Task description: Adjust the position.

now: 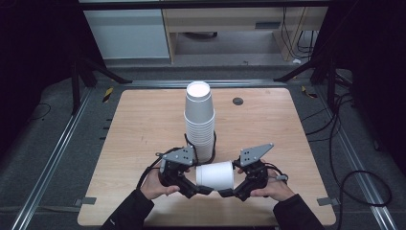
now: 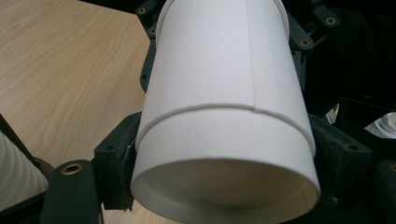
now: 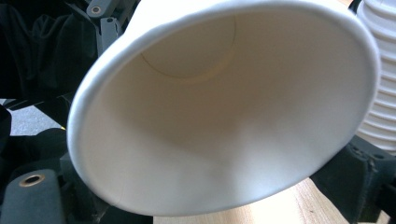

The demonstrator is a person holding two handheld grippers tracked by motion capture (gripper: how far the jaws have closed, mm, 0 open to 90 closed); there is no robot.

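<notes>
The high view hangs above the person's side of the desk [image 1: 143, 124] and looks forward and down, taking in the whole top, the floor beyond it and both forearms at the bottom edge. The left gripper view rides on the left tongs [image 1: 191, 184] and looks along them, very near a paper cup [image 2: 224, 112], facing its base and side. The right gripper view rides on the right tongs [image 1: 234, 190] and looks straight into that cup's open mouth [image 3: 224, 107]. All three share the cup [image 1: 215, 175] and the stack of paper cups [image 1: 199, 122].
</notes>
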